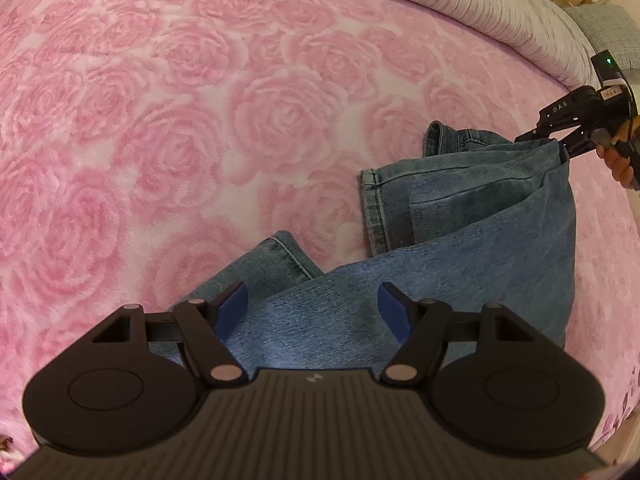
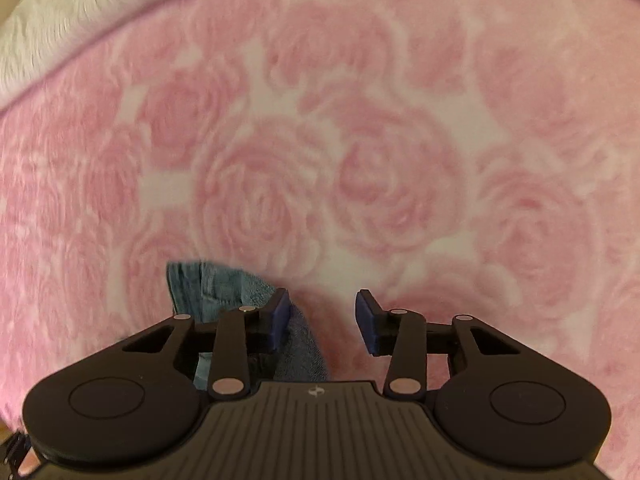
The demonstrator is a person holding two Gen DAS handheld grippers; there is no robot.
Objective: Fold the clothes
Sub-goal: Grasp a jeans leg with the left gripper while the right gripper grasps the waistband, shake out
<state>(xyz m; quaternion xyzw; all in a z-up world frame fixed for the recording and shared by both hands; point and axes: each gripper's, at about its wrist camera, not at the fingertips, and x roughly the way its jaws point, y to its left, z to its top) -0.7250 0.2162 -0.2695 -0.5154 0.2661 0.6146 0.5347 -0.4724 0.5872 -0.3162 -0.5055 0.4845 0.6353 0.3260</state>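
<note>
The jeans (image 1: 460, 248) lie rumpled on the bed; the left tongs (image 1: 312, 308) hang parted above one leg, the right tongs (image 2: 323, 320) gape beside a denim edge, gripping nothing; a bite there might catch only one layer and skew the fold. The plush pink rose blanket (image 1: 200, 120) could snag too; grey bedding (image 1: 500, 12) rims it, shelves dimly beyond.

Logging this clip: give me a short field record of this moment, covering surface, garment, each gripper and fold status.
surface: pink rose-print blanket
garment: blue jeans, legs doubled over, hems toward the middle of the blanket
left gripper: jaws apart above the denim, pads clear of it
right gripper: jaws apart, at the jeans' far edge; denim beside one pad, no grip visible
fold status: partly folded, not yet neat
</note>
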